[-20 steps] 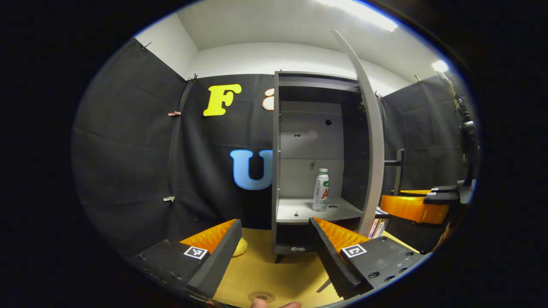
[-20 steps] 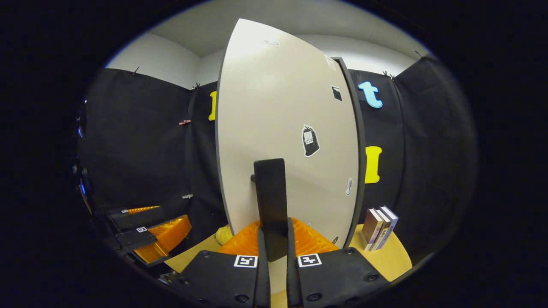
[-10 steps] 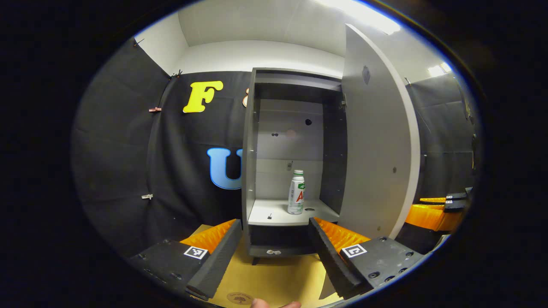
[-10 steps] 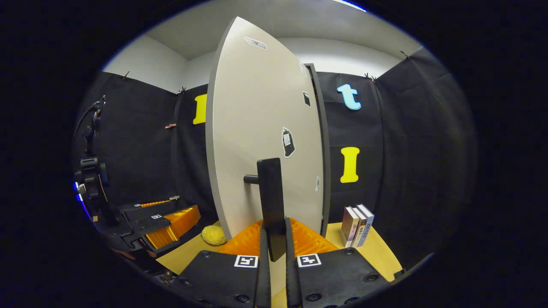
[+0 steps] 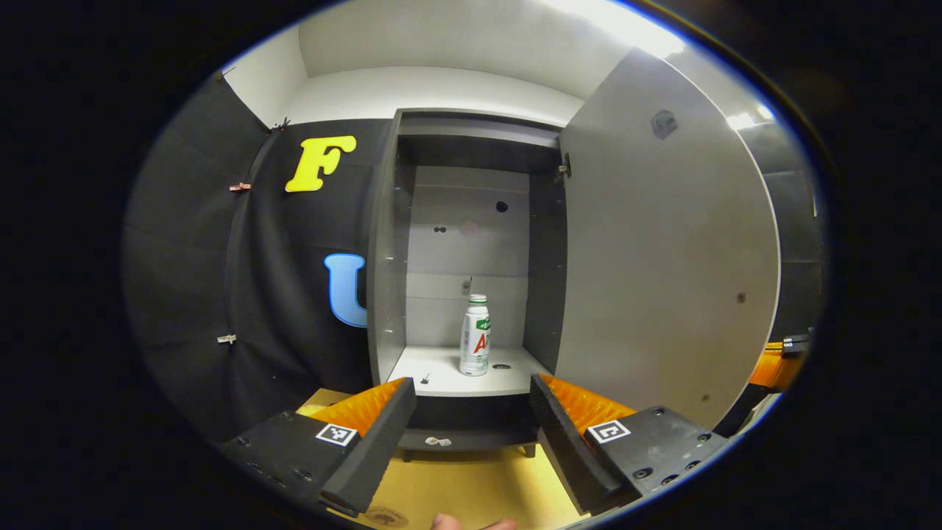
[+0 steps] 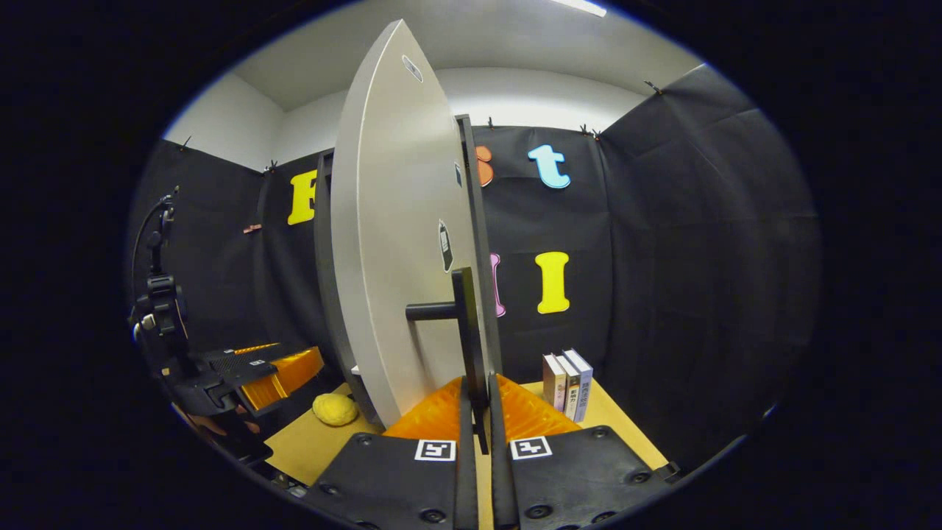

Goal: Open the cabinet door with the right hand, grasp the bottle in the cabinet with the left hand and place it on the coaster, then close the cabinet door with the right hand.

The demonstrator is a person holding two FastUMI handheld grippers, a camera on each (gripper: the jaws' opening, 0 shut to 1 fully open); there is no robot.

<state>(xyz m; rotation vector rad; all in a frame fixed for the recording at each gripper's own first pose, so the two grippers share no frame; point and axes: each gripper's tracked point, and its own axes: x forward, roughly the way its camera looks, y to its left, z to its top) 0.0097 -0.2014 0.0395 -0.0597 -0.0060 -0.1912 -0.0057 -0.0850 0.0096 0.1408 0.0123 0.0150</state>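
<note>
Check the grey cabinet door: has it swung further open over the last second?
Yes. The grey cabinet door has swung wider, away from the cabinet's front edge, turning nearly edge-on in the right gripper view. The right gripper is shut on its black bar handle.

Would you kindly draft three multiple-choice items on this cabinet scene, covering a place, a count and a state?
1. Where does the bottle stand?
A. on the cabinet shelf
B. on the table
C. in the left claw

2. How many books stand on the table?
A. one
B. three
C. five

3. What is the right claw doing?
A. hanging open
B. holding the yellow sponge
C. shut on the door handle

Answers:
1 A: it stands upright on the shelf.
2 B: three spines show side by side.
3 C: both fingers press the handle bar.
</note>
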